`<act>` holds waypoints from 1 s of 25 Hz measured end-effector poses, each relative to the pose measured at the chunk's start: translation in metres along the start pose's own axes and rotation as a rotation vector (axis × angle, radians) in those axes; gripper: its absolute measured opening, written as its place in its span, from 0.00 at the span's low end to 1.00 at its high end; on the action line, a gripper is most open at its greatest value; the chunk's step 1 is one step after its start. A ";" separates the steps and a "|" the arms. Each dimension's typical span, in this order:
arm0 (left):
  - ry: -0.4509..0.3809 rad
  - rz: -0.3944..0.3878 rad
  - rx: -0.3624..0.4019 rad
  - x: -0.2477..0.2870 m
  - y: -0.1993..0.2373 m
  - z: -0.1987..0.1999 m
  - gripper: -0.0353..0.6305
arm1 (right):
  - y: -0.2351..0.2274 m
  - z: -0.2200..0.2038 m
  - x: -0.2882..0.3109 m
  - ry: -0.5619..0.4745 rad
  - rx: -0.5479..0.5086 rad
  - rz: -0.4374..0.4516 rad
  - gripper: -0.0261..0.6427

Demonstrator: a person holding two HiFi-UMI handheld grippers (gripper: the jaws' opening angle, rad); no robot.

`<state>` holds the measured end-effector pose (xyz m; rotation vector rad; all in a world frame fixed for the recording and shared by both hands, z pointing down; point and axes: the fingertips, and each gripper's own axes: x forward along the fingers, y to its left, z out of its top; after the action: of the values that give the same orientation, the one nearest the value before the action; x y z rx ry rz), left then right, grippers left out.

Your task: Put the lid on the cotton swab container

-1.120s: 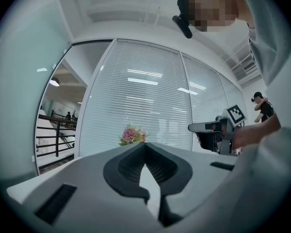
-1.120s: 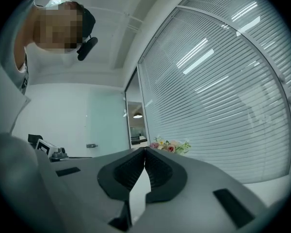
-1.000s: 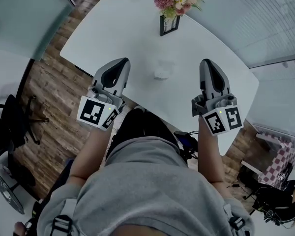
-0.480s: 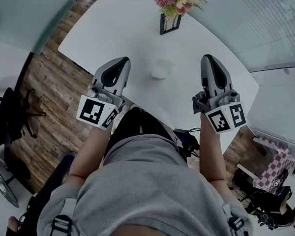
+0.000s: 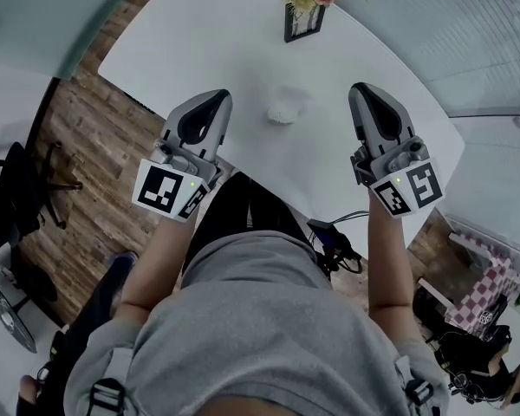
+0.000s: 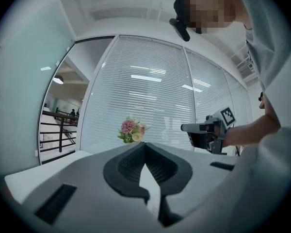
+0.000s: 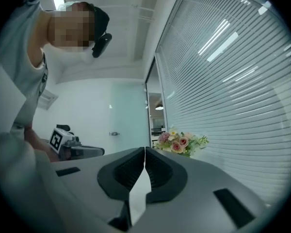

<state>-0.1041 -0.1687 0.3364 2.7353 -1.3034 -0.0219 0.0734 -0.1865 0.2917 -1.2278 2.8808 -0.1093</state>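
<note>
White cotton swab container (image 5: 283,112) sits on the table (image 5: 199,33), apart from both grippers. Left gripper (image 5: 211,102) and right gripper (image 5: 365,94) are closed, empty.

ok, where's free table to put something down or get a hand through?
Bare tabletop left of the flower vase out to the left edge, and right of the vase toward the far right edge. The lane between left tool and right tool is open except for the small pale container in its middle. Most crowded: the near edge, where both tools hang.
</note>
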 end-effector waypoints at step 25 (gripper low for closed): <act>0.037 0.026 0.017 0.001 0.006 -0.021 0.06 | 0.019 -0.216 0.025 0.326 0.044 0.383 0.40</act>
<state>-0.1063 -0.1711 0.3582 2.7191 -1.3349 0.0426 0.0345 -0.1781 0.5062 -0.6846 3.3067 -0.3987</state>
